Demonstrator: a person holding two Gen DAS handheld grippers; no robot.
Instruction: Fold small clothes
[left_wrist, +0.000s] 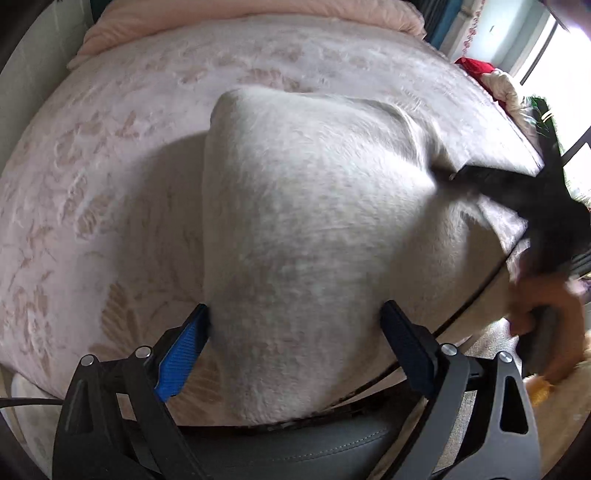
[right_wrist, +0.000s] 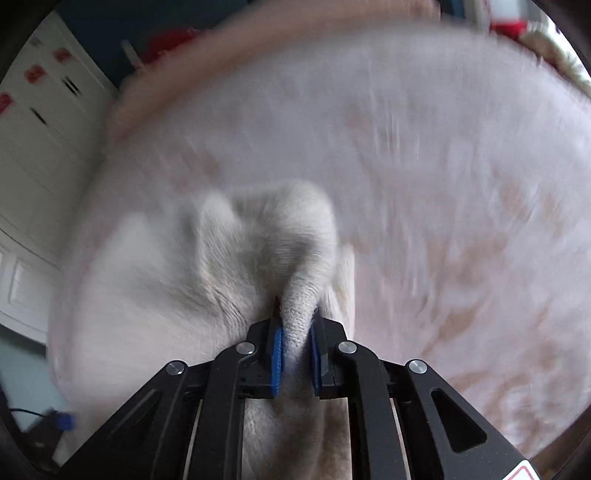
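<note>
A white fuzzy knit garment (left_wrist: 317, 221) lies spread over the pale pink floral bed cover (left_wrist: 92, 166). My left gripper (left_wrist: 295, 317) is open, its blue-padded fingers (left_wrist: 181, 350) straddling the garment's near part without pinching it. My right gripper (left_wrist: 443, 177) shows as a dark blur at the garment's right edge, a hand behind it. In the right wrist view, my right gripper (right_wrist: 297, 332) is shut on a bunched fold of the garment (right_wrist: 258, 258); the cloth runs back between the fingers. That view is motion-blurred.
A pink folded quilt (left_wrist: 240, 18) lies along the bed's far edge. Red and cream clothes (left_wrist: 491, 77) are heaped at the far right by a window. White cabinets (right_wrist: 33, 147) stand left of the bed. The bed's front edge (left_wrist: 295, 424) is just below my left gripper.
</note>
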